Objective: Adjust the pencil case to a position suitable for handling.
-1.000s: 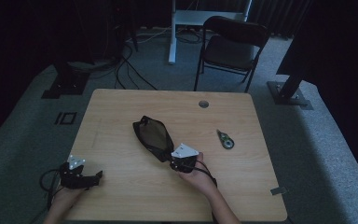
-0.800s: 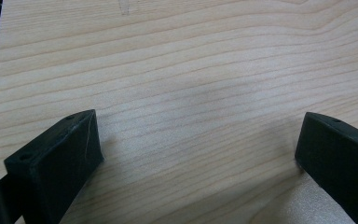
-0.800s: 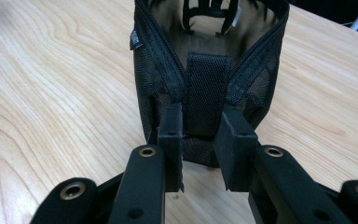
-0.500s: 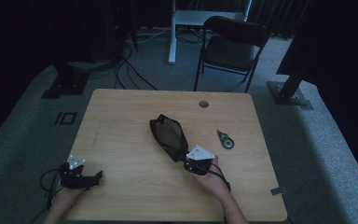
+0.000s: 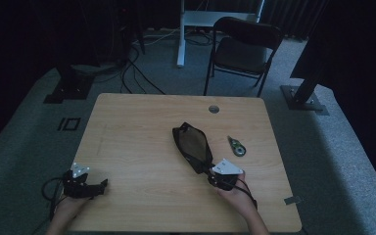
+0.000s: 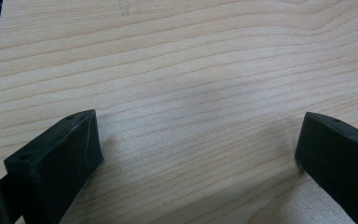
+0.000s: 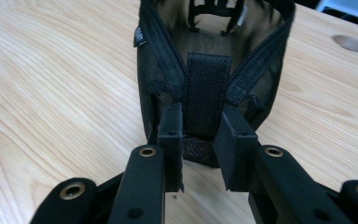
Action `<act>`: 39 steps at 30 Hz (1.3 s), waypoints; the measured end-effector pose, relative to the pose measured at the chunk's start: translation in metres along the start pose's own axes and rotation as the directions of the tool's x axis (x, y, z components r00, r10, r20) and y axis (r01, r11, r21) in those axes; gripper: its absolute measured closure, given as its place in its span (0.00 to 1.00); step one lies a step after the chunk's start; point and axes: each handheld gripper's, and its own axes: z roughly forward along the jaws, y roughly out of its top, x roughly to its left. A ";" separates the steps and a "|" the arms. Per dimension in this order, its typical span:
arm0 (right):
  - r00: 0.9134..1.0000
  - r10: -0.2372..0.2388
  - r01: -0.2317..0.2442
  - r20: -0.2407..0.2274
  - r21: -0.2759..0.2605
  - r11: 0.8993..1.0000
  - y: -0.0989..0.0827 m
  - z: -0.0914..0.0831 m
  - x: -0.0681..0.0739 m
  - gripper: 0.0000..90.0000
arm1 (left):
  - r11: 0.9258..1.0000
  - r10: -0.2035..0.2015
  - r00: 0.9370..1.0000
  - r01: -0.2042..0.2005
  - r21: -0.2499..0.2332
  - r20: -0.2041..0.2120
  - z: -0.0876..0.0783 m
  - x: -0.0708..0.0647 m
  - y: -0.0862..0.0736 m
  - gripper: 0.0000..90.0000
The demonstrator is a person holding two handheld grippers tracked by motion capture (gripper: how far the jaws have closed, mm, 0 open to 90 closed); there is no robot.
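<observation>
High view: your right gripper [image 5: 210,169] sits toward the near right part of the wooden table [image 5: 127,127], clamped on the near end of a black mesh pouch [image 5: 192,146], which lies on the tabletop and stretches away toward the middle. Right gripper view: your two jaws pinch the pouch's [image 7: 209,70] end, at the fabric tab between the zipper lines, and its mouth gapes open at the far end. A small round tape dispenser [image 5: 236,146] lies just right of the pouch. Your left gripper [image 5: 100,185] rests at the near left corner, and in the left gripper view its jaws stand wide apart over bare wood.
</observation>
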 end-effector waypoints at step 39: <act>0.996 0.071 -0.071 0.051 0.004 0.997 -0.050 -0.076 0.007 0.81 | 1.000 0.001 1.000 -0.001 0.001 0.000 0.000 0.000 0.000 0.00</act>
